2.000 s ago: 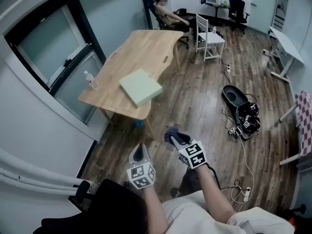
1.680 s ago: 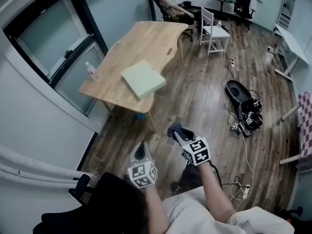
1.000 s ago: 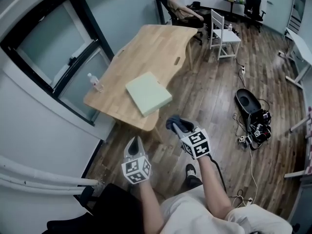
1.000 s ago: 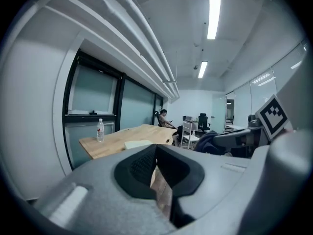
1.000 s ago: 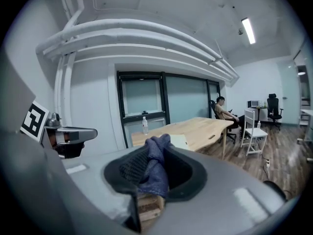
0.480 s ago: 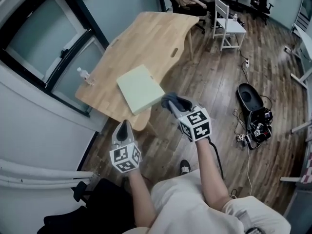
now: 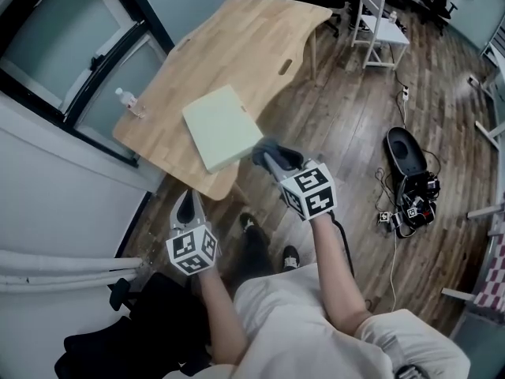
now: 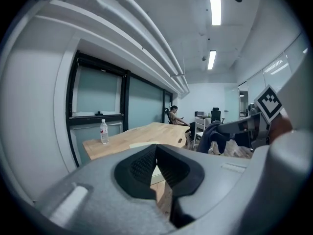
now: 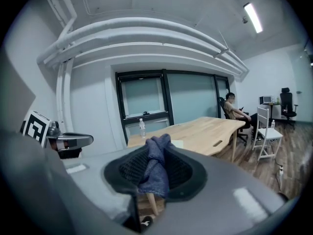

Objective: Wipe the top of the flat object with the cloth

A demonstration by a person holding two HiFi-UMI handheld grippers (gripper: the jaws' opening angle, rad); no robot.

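- My right claw (image 7: pixel 271 159) is clamped on a dark blue cloth (image 9: pixel 155 169), which bunches up between the jaws and hangs below them.
- My left claw (image 7: pixel 186 208) is narrow, jaws together with nothing between them, held off the near corner of the wooden counter (image 7: pixel 237 46).
- The pale green flat slab (image 7: pixel 221 126) lies on the counter by its near edge; in the head view, the cloth sits just beside the slab's near corner.
- A clear water bottle (image 7: pixel 126 101) stands upright at the counter's window-side edge, apart from the slab.
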